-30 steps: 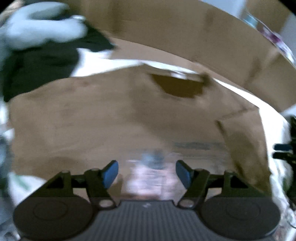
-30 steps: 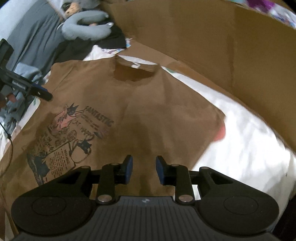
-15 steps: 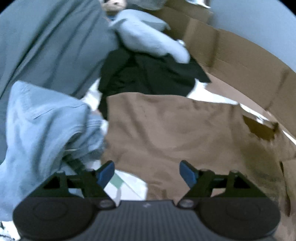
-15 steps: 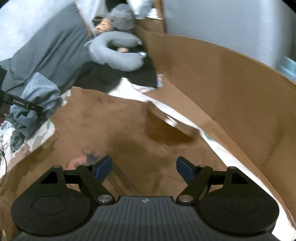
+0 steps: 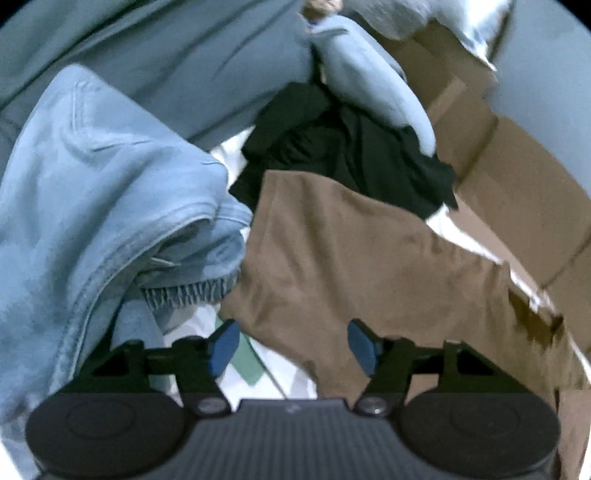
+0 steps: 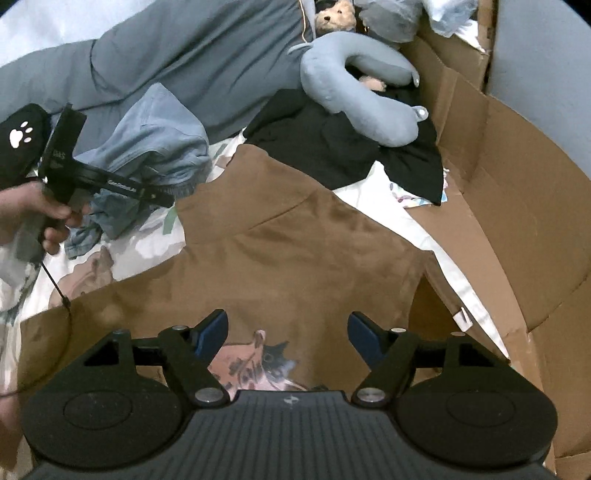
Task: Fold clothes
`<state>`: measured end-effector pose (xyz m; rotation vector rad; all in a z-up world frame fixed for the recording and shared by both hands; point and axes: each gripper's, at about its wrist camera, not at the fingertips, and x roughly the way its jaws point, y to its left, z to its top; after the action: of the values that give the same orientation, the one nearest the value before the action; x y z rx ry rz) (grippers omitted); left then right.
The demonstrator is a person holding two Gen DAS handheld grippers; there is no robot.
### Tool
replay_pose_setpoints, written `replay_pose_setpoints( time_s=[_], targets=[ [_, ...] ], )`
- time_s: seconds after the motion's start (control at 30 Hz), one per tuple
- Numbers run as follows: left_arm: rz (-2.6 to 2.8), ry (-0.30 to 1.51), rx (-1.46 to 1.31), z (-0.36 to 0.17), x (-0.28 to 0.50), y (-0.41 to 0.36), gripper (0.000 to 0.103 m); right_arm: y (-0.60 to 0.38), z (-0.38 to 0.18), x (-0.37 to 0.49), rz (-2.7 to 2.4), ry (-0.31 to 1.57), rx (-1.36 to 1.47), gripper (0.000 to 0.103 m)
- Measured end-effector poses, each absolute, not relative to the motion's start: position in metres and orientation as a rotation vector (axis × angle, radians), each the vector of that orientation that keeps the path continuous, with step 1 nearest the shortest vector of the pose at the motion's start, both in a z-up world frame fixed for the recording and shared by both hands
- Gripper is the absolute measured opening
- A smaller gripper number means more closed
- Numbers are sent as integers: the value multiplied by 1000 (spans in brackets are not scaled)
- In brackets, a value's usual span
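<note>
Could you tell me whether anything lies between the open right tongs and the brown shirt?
Nothing visible does. The right tongs hang open directly over the brown shirt, with no other item between them.

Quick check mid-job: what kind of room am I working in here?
Most likely a bedroom: the brown T-shirt lies spread on a printed bedsheet, with a grey duvet, a neck pillow and a teddy bear behind it.
</note>
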<state>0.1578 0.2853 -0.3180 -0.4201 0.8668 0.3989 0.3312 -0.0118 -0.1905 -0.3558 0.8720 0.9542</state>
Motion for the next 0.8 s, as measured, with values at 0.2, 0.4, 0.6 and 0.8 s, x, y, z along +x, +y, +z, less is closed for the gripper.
replay_pose_setpoints(
  time_s=[0.2, 0.4, 0.6, 0.8],
  targets=[
    [398, 887, -505, -348, 158, 300, 34, 27, -173, 329, 911, 903, -317, 67],
    [417, 850, -559, -362, 155, 309, 34, 59, -185, 316, 824, 844, -225, 62],
    [465, 859, -599, -375, 162, 322, 36, 92, -237, 303, 812, 855, -181, 62],
    [464, 831, -661, -384, 162, 338, 40, 126, -287, 291, 817, 917, -189, 62]
  ],
)
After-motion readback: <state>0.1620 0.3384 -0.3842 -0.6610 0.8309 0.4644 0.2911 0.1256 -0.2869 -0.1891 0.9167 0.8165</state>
